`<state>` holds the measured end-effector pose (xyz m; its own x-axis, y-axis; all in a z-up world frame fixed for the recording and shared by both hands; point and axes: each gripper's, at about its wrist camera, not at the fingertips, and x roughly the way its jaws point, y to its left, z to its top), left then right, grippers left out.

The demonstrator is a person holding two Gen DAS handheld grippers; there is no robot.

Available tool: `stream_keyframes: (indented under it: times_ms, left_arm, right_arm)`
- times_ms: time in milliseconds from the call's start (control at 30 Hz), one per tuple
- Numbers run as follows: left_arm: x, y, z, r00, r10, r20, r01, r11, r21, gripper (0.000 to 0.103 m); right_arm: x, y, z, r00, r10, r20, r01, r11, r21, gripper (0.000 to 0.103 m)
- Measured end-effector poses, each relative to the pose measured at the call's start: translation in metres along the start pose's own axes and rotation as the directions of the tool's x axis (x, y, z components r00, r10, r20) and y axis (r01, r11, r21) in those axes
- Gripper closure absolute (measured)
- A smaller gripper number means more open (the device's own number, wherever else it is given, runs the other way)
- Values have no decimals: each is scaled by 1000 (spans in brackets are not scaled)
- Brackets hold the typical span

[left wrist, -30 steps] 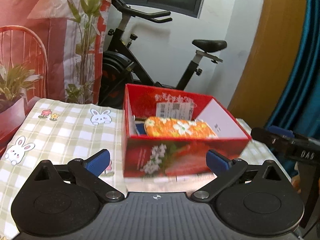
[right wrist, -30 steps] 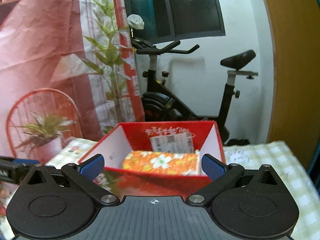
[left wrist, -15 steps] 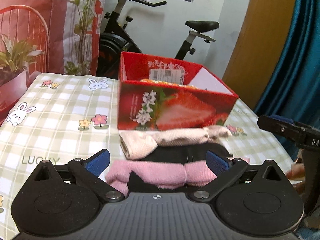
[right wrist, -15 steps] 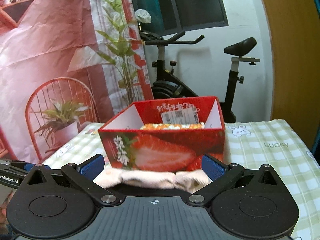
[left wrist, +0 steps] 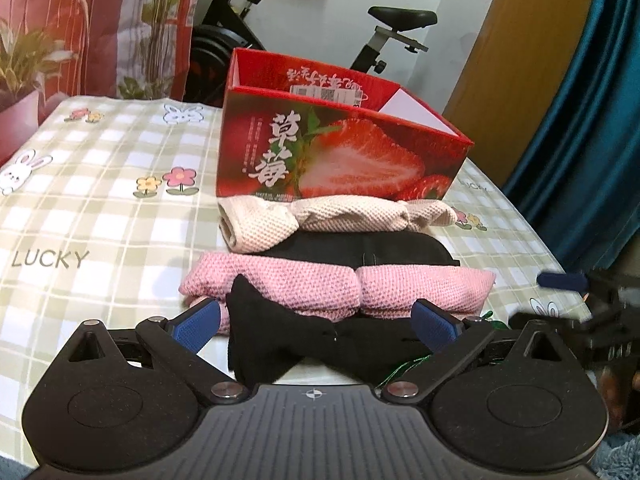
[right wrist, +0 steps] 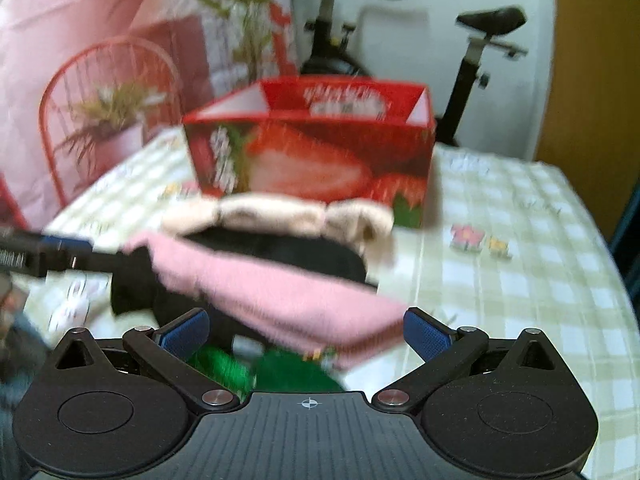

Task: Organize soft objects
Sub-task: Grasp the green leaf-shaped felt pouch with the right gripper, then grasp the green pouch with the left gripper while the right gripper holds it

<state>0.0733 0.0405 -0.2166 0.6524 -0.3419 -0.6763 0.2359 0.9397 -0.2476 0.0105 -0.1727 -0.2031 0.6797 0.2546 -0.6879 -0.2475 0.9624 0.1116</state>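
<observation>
- The left tool hangs low over the near edge of the table, its blue-padded fingers spread wide and grasping nothing.
- Between those spread fingers lies a black cloth, bunched in the middle like a bow; neither pad touches it.
- Just behind the black cloth sits a pink knitted roll, lying crosswise on the checked tablecloth.
- Behind the pink roll is a darker black piece, and behind that a cream knitted roll, which lies right against the front wall of the box.
- The red strawberry box stands upright on the table with its top open; from this low angle its contents cannot be seen.
- A bit of green cord or tinsel shows by the left tool's right finger.
- The right tool is also released, fingers well apart, empty, and low over the same pile from the other side; this view is blurred.
- In the right wrist view a green item lies just ahead of the tool's body, with the pink roll beyond it, then the black piece, the cream roll and the box.
- The left tool's arm reaches in from the left edge of that view.
- An exercise bike and a printed backdrop stand behind the table.
</observation>
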Motion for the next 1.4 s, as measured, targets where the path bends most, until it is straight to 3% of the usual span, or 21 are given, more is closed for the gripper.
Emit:
stream_keyframes:
  times_ms: [133, 267, 333, 400, 533, 667, 967, 1200, 1400]
  left_arm:
    - [1, 1, -4, 1000, -1, -9, 1, 1000, -10, 2]
    - [3, -2, -4, 1000, -4, -12, 4, 1000, -7, 3]
    - [4, -2, -5, 1000, -5, -15, 4, 1000, -10, 4]
    - [6, 0, -6, 1000, -5, -19, 5, 1000, -18, 6]
    - [7, 4, -6, 1000, 4, -14, -5, 999, -42, 15]
    - [4, 9, -5, 1000, 10, 15, -9, 998, -69, 24]
    - [-3, 18, -1, 996, 45, 71, -36, 991, -127, 27]
    - [-3, 22, 1, 994, 72, 80, -59, 987, -152, 27]
    - [-1, 23, 0, 994, 75, 77, -62, 986, -153, 27]
  right_arm:
    - [2, -1, -10, 995, 30, -92, -32, 999, -21, 17]
    - [12, -4, -15, 982, 40, -184, -45, 999, -27, 41]
    - [19, -7, -17, 974, 54, -221, -59, 998, -17, 44]
    - [24, -7, -19, 970, 65, -235, -71, 997, -16, 54]
    - [28, -7, -13, 974, 98, -205, -101, 995, -4, 58]
    - [23, -1, 6, 984, 135, -119, -136, 991, -4, 59]
    - [34, 24, 56, 983, 174, 57, -171, 984, -52, 59]
    - [26, 27, 89, 950, 155, 271, -150, 988, -40, 59]
    - [47, 31, 70, 972, 159, 171, -146, 986, -85, 59]
